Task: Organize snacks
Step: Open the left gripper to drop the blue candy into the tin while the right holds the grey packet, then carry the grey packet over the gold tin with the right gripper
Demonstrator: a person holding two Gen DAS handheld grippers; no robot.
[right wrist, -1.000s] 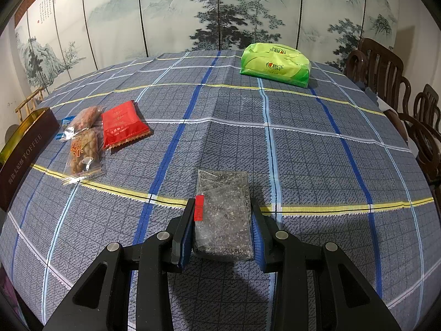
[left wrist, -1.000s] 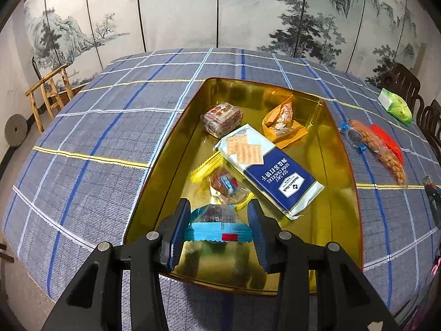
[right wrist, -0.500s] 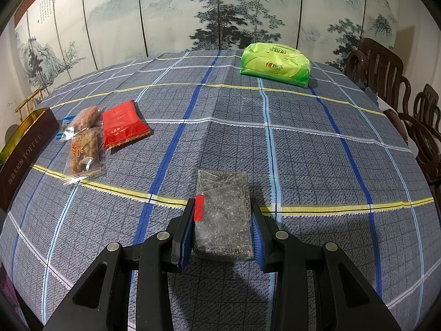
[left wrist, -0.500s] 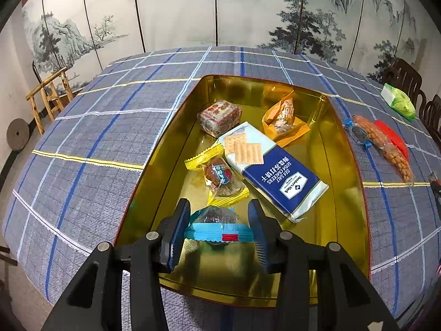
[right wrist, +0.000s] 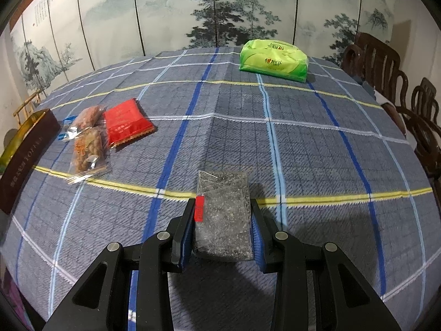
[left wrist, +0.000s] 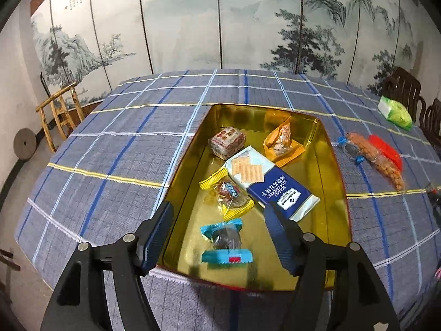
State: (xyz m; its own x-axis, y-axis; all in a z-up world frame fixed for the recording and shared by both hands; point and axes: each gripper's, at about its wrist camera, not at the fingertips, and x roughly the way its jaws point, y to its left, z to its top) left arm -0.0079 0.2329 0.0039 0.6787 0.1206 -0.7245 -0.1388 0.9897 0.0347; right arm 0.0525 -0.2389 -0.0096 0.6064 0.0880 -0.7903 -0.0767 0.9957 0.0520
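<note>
A gold tin sits on the checked tablecloth. In it lie a blue cracker pack, a yellow-edged snack, an orange packet, a wrapped cake and a blue-wrapped snack near the front wall. My left gripper is open above the blue-wrapped snack, not touching it. My right gripper is shut on a clear packet of dark grey slabs, just above the cloth.
A red packet and two clear nut bags lie left of my right gripper, beside the tin's dark side. A green tissue pack lies at the far edge. Wooden chairs stand at the right.
My left gripper has opened and let go of the blue-wrapped snack, which now lies in the tin. The gripper has pulled back and up. My right gripper has not moved.
</note>
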